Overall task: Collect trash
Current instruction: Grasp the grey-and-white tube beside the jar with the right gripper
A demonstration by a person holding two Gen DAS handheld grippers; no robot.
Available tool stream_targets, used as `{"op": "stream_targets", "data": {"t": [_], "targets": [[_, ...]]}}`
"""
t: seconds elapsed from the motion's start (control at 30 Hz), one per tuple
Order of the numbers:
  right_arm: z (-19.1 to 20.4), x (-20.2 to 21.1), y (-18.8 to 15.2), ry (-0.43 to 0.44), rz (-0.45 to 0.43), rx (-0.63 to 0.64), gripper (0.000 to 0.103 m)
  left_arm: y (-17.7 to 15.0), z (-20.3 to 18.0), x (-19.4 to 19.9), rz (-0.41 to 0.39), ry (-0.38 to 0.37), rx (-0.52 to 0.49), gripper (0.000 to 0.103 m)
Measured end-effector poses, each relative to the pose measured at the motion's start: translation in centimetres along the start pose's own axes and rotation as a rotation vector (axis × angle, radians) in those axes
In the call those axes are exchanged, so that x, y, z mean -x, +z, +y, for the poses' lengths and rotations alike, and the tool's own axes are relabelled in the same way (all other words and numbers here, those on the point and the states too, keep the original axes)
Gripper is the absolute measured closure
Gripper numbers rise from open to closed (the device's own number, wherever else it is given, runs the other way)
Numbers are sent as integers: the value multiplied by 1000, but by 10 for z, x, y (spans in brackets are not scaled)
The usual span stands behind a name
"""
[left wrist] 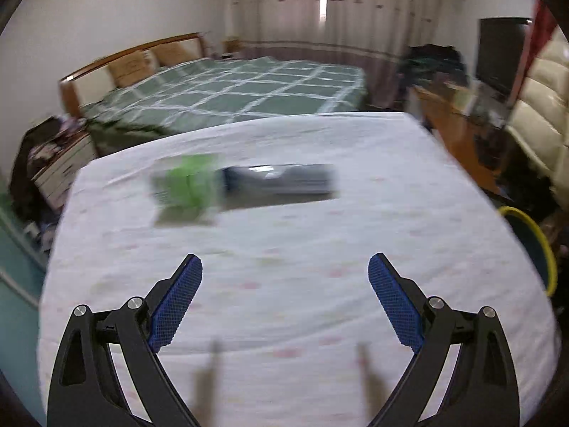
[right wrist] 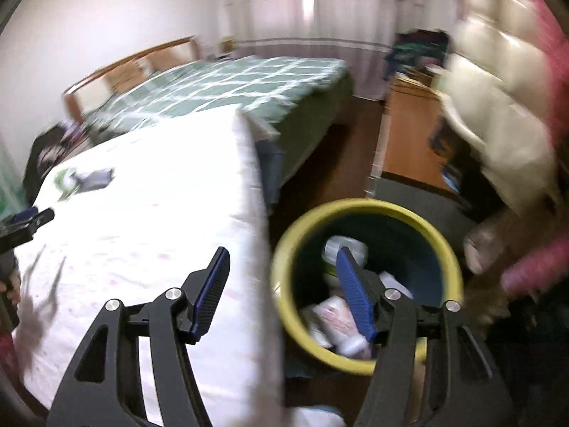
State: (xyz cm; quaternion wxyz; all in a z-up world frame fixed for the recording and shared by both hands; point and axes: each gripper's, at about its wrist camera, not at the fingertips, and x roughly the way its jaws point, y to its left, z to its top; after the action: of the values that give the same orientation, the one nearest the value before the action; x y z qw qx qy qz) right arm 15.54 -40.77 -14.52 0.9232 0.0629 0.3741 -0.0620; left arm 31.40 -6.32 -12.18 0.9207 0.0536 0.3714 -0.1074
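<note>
A green wrapper and a dark grey-blue packet lie side by side, blurred, on the white-clothed table. My left gripper hangs above the cloth nearer than both, jaws wide open with nothing between them. In the right wrist view the same green wrapper and dark packet lie at the table's far left. My right gripper is open and empty, straddling the table's right edge and the yellow-rimmed bin. Several white and pink packets lie inside the bin.
The bin stands on the floor right of the table. Behind the table are a bed with a green checked cover, a cluttered nightstand, a wooden desk and cream padded furniture. A blurred pink shape lies right of the bin.
</note>
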Motion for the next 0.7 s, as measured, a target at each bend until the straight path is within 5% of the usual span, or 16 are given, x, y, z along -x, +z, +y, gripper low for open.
{"op": "stream_targets", "data": {"t": [0.2, 0.7], "targets": [[90, -46, 42, 135, 54, 221, 44, -8, 56, -13, 21, 20, 74, 10], [282, -154, 125, 457, 97, 703, 37, -22, 82, -23, 62, -16, 158, 10]]}}
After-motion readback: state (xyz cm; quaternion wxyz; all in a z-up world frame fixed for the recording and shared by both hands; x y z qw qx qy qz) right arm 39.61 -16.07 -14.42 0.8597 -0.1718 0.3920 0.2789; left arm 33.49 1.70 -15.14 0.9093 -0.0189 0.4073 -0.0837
